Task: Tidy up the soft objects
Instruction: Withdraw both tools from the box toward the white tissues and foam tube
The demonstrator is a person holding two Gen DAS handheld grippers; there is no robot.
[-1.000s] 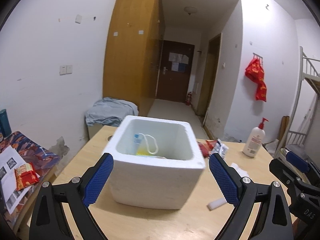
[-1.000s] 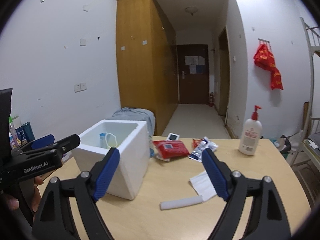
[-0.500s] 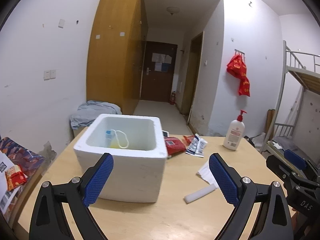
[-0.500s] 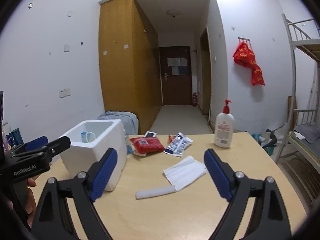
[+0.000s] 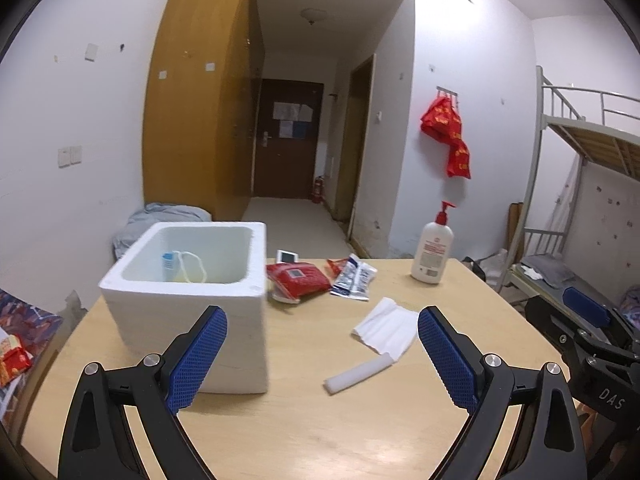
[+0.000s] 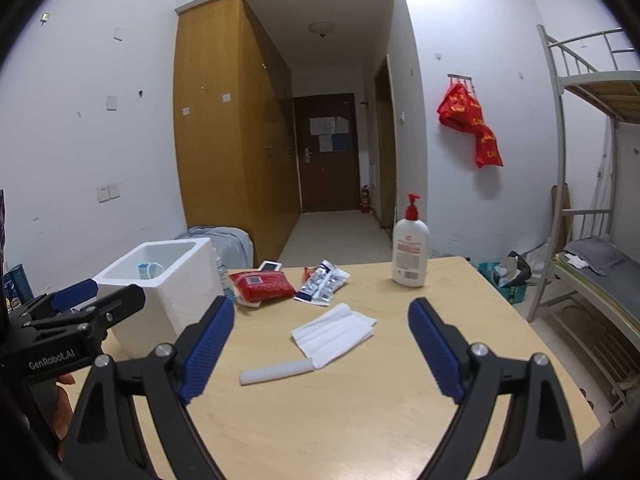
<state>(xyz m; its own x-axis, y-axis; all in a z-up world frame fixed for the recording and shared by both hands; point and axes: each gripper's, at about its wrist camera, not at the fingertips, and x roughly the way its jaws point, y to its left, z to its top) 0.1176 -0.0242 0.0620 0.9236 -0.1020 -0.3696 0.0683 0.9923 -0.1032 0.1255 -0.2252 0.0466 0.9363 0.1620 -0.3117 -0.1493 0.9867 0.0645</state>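
A white foam box (image 5: 192,300) stands on the wooden table at the left, with a small blue-and-white item and a looped cord (image 5: 182,266) inside. It also shows in the right wrist view (image 6: 160,292). On the table lie a folded white cloth (image 5: 386,328) (image 6: 334,332), a white foam stick (image 5: 358,373) (image 6: 276,372), a red packet (image 5: 298,278) (image 6: 262,285) and a silver-blue pouch (image 5: 354,278) (image 6: 324,280). My left gripper (image 5: 322,356) is open and empty, just right of the box. My right gripper (image 6: 320,344) is open and empty, above the cloth and stick.
A white pump bottle (image 5: 434,248) (image 6: 410,252) stands at the table's far right. A small phone-like device (image 5: 287,257) lies behind the red packet. A bunk bed (image 6: 592,216) stands to the right, and a grey bundle (image 5: 160,220) lies beyond the table's far left.
Both grippers have swung to the right, away from the foam box, bringing the cloth, stick and packets between their fingers. Both stay open and empty.
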